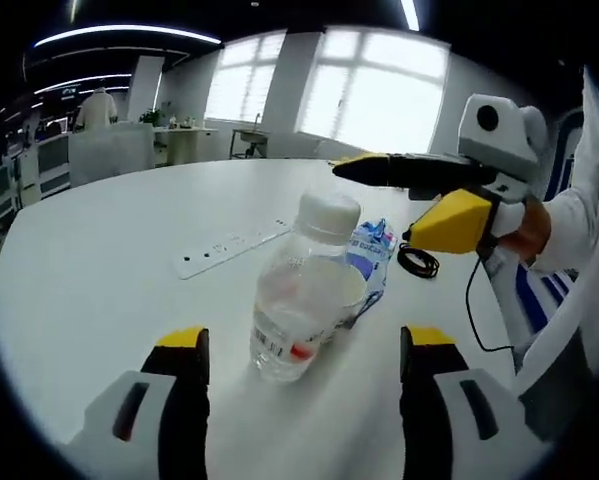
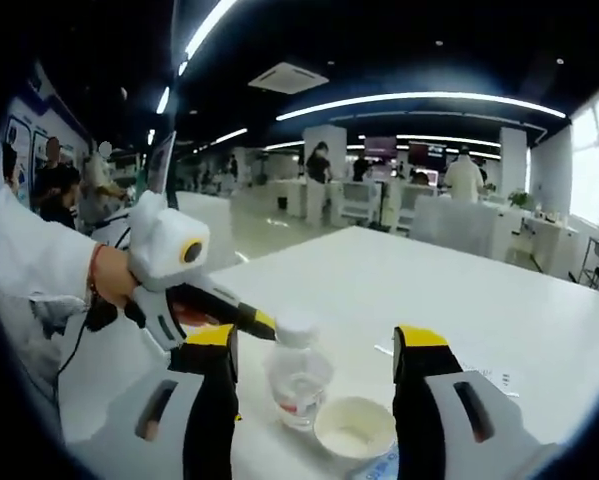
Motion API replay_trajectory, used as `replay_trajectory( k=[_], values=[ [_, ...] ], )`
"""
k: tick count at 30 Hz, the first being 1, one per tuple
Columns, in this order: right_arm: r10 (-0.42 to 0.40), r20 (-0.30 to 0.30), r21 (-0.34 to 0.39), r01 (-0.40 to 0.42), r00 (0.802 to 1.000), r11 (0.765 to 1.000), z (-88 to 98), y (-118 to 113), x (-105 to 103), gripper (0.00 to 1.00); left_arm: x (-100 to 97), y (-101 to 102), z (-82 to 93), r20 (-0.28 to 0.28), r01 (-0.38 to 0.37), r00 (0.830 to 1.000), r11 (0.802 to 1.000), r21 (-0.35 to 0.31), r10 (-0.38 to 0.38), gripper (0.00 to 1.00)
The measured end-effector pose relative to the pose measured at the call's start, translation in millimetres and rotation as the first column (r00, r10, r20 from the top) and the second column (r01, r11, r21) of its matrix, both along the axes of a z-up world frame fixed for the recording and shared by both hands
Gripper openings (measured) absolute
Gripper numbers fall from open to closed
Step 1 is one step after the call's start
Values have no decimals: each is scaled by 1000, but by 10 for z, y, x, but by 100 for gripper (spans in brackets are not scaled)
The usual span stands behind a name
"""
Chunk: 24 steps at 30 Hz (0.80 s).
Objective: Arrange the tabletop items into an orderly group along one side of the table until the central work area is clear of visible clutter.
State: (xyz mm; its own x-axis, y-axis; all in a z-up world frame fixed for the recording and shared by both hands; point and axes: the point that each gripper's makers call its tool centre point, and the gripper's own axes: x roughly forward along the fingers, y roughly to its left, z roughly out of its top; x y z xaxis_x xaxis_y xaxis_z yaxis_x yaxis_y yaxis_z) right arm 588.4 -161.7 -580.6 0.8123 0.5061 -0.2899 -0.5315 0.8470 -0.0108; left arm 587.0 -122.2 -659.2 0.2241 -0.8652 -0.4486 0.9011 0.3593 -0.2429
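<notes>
In your left gripper view, your left gripper (image 1: 304, 365) has its yellow-tipped jaws spread wide apart, clamped on nothing. A clear plastic bottle (image 1: 304, 290) with a white cap stands between them, a little beyond the tips, touching neither jaw. Just behind it, at about one o'clock, sits a white cup (image 1: 351, 280), and a blue-and-white packet (image 1: 377, 243) lies pressed against the cup's far side. At about ten o'clock from the bottle, a white power strip (image 1: 229, 243) lies flat on the white table (image 1: 99, 290), well apart from the bottle. Your right gripper (image 1: 349, 167) comes in from three o'clock, held in your hand (image 1: 527, 228) above the table; from this side you cannot tell how its jaws stand. A black cable (image 1: 419, 262) coils on the table beneath it.

In your right gripper view, the right gripper (image 2: 314, 345) shows its jaws wide apart and empty. The bottle (image 2: 297, 380) stands between them, with the cup (image 2: 354, 428) just beside it toward five o'clock. Your left gripper (image 2: 264, 322) reaches in from nine o'clock, its tip close to the bottle's cap.
</notes>
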Motion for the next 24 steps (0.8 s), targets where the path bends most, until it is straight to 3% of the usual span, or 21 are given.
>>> replay_trajectory(
  k=[15, 24],
  values=[
    [-18, 17, 6, 18, 1000, 1000, 179, -381, -333, 70, -280, 67, 282, 26, -46, 999, 999, -4, 46, 88],
    [-50, 32, -12, 51, 998, 999, 313, -739, -678, 71, -617, 39, 560, 54, -62, 997, 998, -19, 63, 89]
  ],
)
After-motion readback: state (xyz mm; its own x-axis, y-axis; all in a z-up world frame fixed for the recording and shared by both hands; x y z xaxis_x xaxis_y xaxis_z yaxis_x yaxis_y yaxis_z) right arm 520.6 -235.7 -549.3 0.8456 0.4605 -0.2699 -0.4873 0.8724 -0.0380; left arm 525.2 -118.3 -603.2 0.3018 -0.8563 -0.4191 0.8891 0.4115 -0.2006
